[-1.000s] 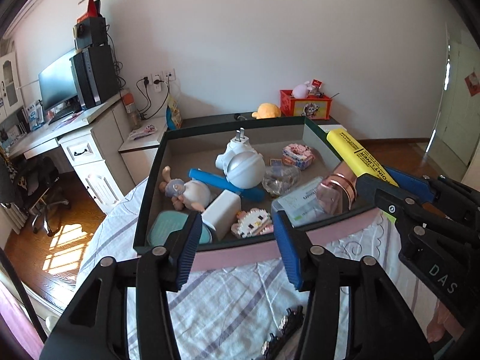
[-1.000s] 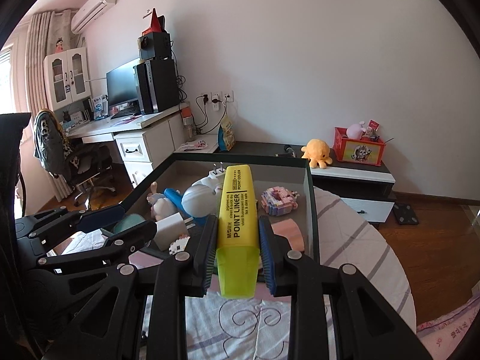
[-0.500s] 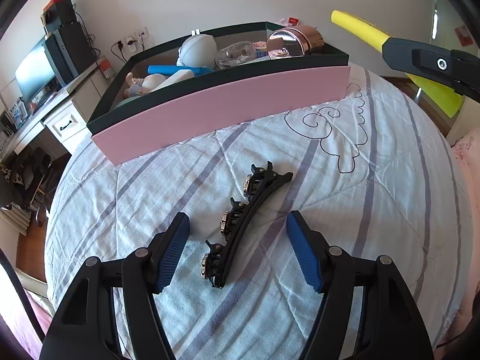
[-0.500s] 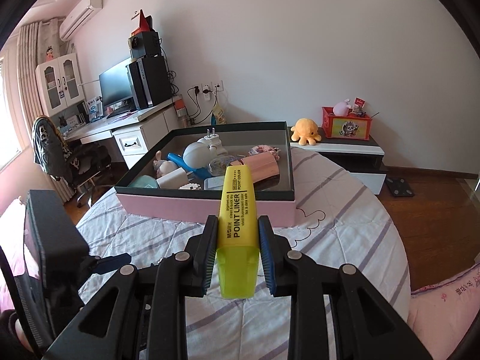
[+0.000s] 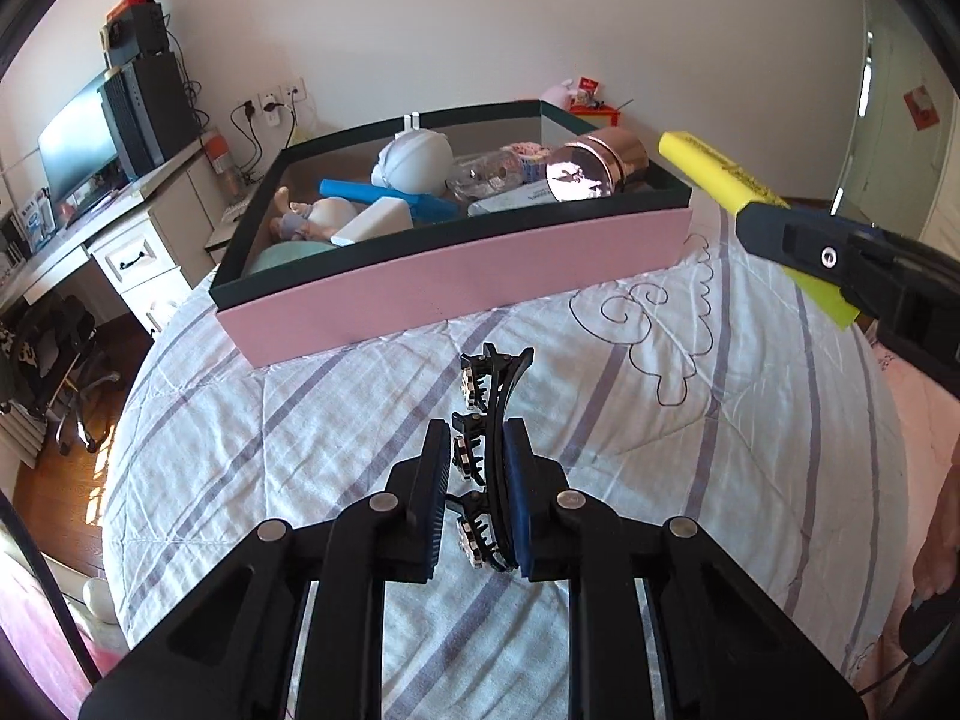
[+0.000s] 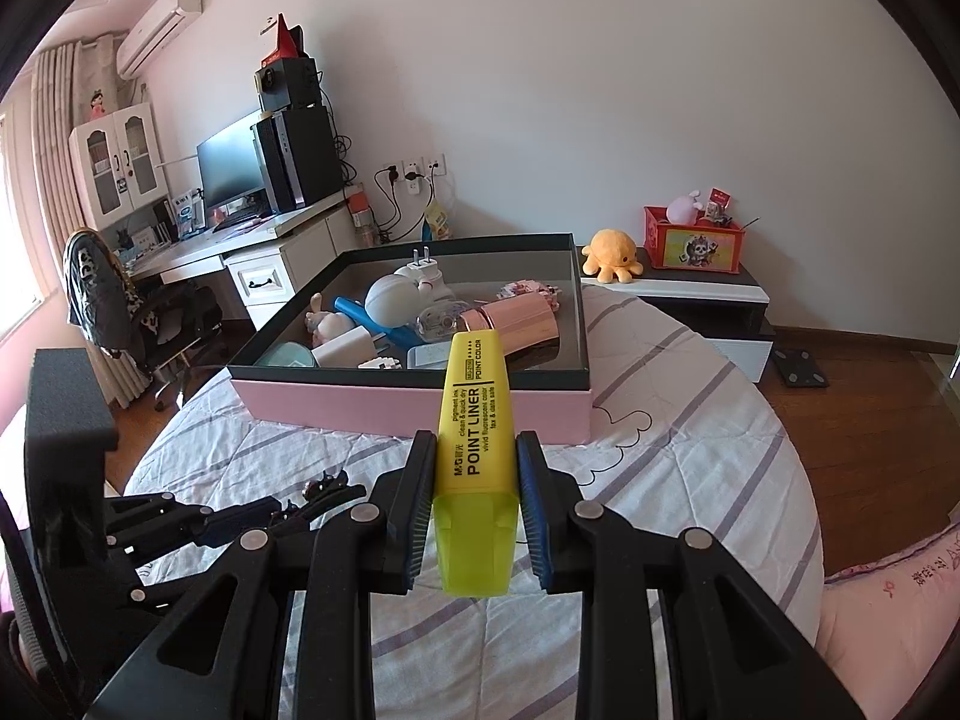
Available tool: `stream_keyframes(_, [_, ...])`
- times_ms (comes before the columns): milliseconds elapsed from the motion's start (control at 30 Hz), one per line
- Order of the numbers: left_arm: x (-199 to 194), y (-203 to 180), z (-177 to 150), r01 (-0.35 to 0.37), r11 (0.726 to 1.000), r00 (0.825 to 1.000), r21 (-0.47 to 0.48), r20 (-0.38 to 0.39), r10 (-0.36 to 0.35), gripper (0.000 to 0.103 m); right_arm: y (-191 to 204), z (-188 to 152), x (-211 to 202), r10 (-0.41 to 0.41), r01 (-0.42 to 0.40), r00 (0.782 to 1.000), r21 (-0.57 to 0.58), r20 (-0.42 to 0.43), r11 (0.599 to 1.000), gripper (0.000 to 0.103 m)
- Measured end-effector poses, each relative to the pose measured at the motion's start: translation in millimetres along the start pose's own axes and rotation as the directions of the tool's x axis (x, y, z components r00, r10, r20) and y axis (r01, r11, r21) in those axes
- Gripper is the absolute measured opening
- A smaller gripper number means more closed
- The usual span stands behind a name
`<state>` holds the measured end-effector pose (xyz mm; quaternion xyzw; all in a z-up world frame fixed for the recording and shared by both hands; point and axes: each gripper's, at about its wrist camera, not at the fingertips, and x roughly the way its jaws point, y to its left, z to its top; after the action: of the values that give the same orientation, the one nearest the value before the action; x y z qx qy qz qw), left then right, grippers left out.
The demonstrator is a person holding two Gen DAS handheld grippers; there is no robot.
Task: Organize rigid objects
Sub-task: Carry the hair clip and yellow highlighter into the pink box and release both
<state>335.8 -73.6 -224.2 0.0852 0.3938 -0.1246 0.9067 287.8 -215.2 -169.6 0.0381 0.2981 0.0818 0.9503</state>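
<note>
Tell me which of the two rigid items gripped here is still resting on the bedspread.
The black hair clip, clamped by the left gripper, lies on the striped bedspread. The yellow highlighter, in the right gripper, is held in the air.

The bed (image 5: 300, 450) is covered by a white quilt with lilac stripes and stitched cloud outlines. A pink-sided box (image 5: 456, 276) with a dark green rim rests directly on it. A black hair clip (image 5: 501, 384) lies on the quilt near the box's front wall.
</note>
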Motion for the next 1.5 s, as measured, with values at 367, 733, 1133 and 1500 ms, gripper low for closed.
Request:
stream_keyframes(367, [-9.8, 47.7, 56.9, 0.029, 0.996, 0.996, -0.085, 0.088, -0.021, 0.018, 12.4, 20.6, 16.8, 0.008, -0.007, 1.000, -0.043, 0.008, 0.999, 0.027])
stream_keyframes(733, [53.7, 69.7, 150.1, -0.053, 0.997, 0.995, -0.056, 0.086, 0.058, 0.018, 5.9, 78.2, 95.9, -0.001, -0.003, 0.999, -0.083, -0.047, 0.997, 0.027])
stream_keyframes(1133, [125.1, 86.6, 167.3, -0.110, 0.991, 0.994, -0.079, 0.009, 0.111, 0.022, 0.3, 91.5, 173.2, -0.008, -0.004, 0.989, -0.082, -0.147, 0.997, 0.029])
stream_keyframes(1500, [71.9, 84.2, 154.8, -0.116, 0.988, 0.984, -0.100, 0.124, 0.128, 0.102, -2.0, 94.7, 128.4, -0.038, 0.035, 0.996, -0.043, -0.086, 0.998, 0.084])
